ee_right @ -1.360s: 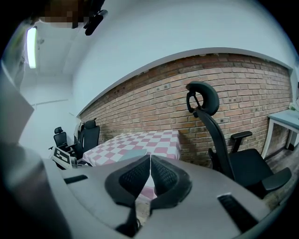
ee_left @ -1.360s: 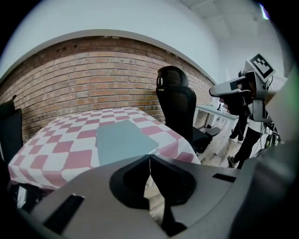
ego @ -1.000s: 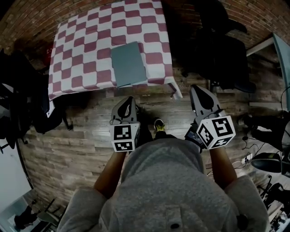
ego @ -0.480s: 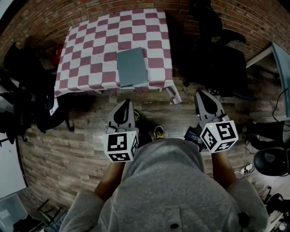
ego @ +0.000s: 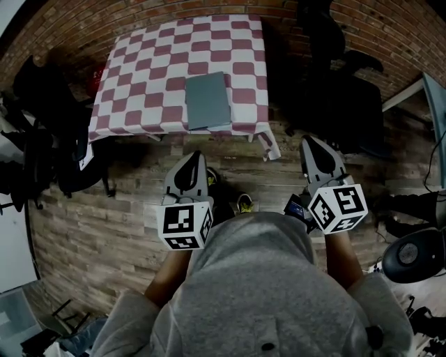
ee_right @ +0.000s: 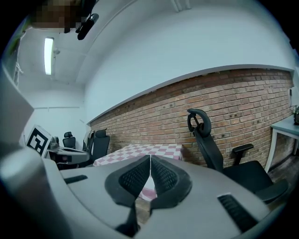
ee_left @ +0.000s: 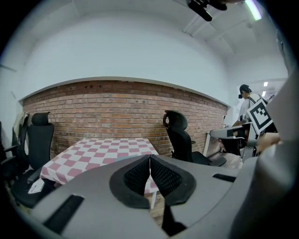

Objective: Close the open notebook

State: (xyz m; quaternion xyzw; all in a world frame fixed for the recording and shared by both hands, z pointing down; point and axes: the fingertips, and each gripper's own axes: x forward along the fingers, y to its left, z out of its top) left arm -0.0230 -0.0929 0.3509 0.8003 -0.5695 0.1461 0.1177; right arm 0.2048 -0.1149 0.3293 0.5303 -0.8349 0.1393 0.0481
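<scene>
Grey notebook (ego: 208,101) closed on checked table (ego: 139,77) | left hand-held gripper (ego: 193,159) clenched; right hand-held gripper (ego: 310,144) clenched

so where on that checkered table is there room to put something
The checkered table is bare across its left half, left of the grey notebook, and behind it toward the brick wall. Right of the notebook only a narrow strip is free, and the notebook reaches the near edge.

I find no legible words, numbers or brands. The left hand-held gripper (ego: 195,157) and the right hand-held gripper (ego: 310,141) carry only square marker patterns.
</scene>
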